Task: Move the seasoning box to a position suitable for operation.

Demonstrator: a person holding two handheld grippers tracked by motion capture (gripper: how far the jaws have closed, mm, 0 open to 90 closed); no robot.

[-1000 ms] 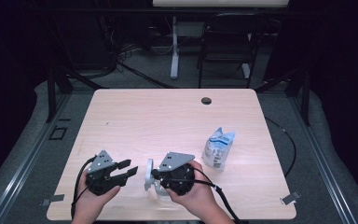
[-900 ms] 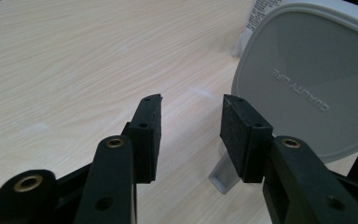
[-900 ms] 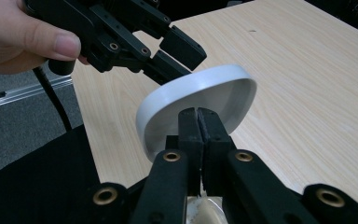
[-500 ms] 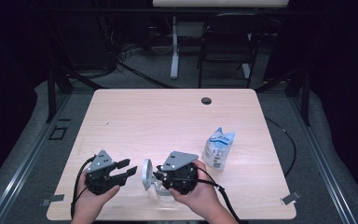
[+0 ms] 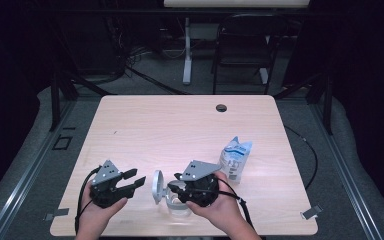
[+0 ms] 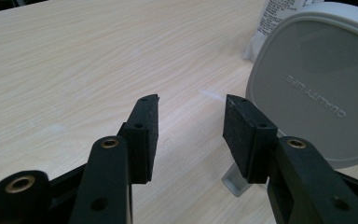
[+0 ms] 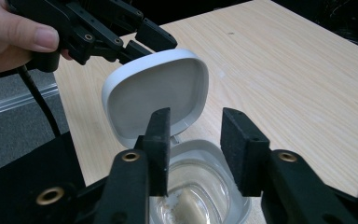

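Wooden table (image 5: 180, 125) is holding a clear jar (image 7: 198, 196) with its lid (image 5: 157, 186) standing open between both grippers, right gripper (image 7: 196, 140) just opening empty directly above it, left gripper (image 5: 136, 181) spread empty beside the lid.

Both hands low at near table edge; left gripper (image 5: 132, 181) jaws wide apart, right gripper (image 5: 176, 187) jaws just been opening, nothing gripped.
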